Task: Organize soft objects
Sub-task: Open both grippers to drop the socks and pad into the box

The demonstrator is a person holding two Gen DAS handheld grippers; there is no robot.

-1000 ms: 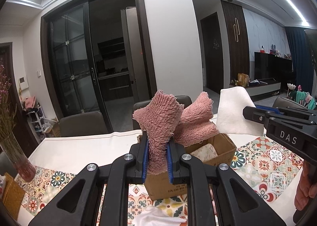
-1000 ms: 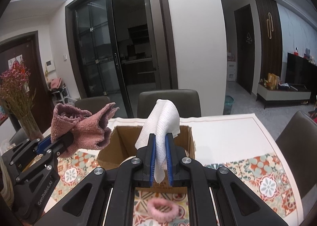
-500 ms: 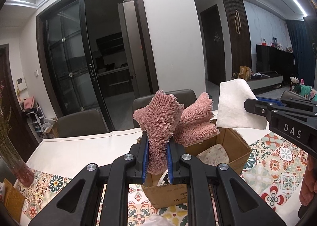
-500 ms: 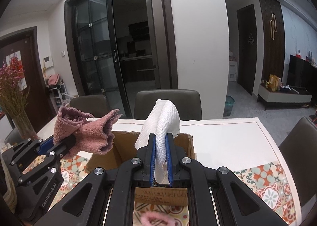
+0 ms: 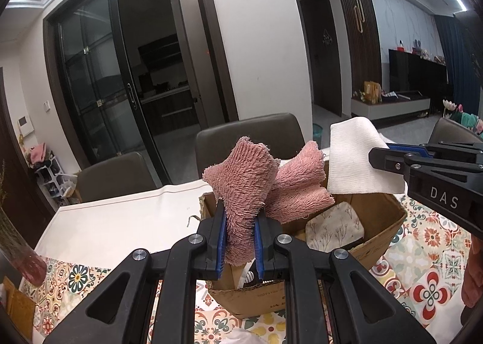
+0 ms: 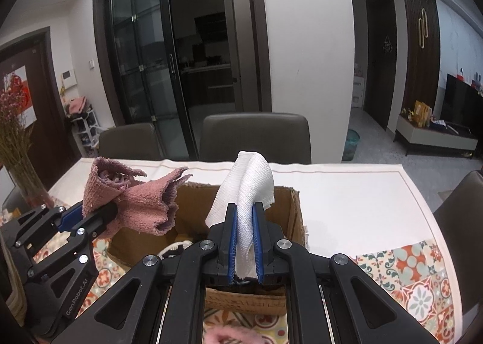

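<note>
Fuzzy pink towel (image 5: 241, 193) pinched in left gripper (image 5: 240, 241), ribbed white cloth (image 6: 246, 193) in right gripper (image 6: 244, 241).

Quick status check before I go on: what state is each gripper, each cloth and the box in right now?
Left gripper: jaws shut on the pink towel.
Right gripper: jaws shut on the white cloth.
Pink towel: held up, bunched, above the box's near edge.
White cloth: held up, folded over, above the box.
Cardboard box: open on top, on the table, already holding a floral pouch.
</note>
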